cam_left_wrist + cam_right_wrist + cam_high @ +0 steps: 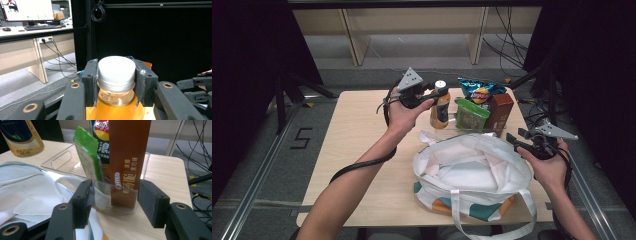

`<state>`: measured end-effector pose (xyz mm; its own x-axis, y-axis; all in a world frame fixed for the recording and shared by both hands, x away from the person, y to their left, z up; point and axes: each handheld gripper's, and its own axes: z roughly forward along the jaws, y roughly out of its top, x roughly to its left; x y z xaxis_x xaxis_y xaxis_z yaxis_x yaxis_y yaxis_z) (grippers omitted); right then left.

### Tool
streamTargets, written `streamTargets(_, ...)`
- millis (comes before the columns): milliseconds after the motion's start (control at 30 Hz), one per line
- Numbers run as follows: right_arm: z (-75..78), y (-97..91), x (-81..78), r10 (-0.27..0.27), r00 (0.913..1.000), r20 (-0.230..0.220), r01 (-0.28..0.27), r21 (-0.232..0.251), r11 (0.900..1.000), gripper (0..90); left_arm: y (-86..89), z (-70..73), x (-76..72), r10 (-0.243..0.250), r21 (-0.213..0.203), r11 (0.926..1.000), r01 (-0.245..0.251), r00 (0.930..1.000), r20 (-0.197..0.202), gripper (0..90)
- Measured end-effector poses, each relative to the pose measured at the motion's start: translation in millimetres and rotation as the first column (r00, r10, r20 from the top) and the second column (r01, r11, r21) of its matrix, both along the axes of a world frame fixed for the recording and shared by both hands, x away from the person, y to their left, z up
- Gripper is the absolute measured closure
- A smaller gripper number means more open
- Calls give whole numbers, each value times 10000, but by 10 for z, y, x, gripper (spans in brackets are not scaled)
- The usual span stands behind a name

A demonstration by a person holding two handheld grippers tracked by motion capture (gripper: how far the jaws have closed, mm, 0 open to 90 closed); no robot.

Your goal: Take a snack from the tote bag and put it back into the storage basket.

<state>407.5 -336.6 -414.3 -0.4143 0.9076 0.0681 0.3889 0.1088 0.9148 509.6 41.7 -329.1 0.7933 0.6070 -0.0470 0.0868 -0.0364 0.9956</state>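
An amber drink bottle with a white cap is upright at the table's back middle. My left gripper is shut on its neck just under the cap; its pads press both sides. Whether the bottle rests on the table I cannot tell. My right gripper is open at the right, level with the near corner of a clear tray. A brown Oreo box stands in the tray between its jaws, untouched. A white tote bag lies open in front.
The tray also holds a green packet and a blue chips bag. The tote's handles hang over the table's near edge. Cables and shelf legs lie beyond the table, and black curtains flank it.
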Motion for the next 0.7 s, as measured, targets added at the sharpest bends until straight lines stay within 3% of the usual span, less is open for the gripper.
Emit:
streamTargets(567,-7,-6,13,-43,10000,68,44,-139,9999,469,-26,10,135,212,123,9997,-211,9998,-70,587)
streamTargets(633,-1,21,-13,-228,9994,-277,233,179,9996,469,-33,7,144,208,168,9996,-207,9998,-44,587)
streamTargets(667,-16,8,14,-122,9998,178,121,44,9999,469,-37,5,149,207,182,9996,-206,9998,-42,587)
streamTargets(700,-10,3,12,0,10000,-15,0,0,10000,469,-39,4,153,226,199,9995,-225,9997,-65,587)
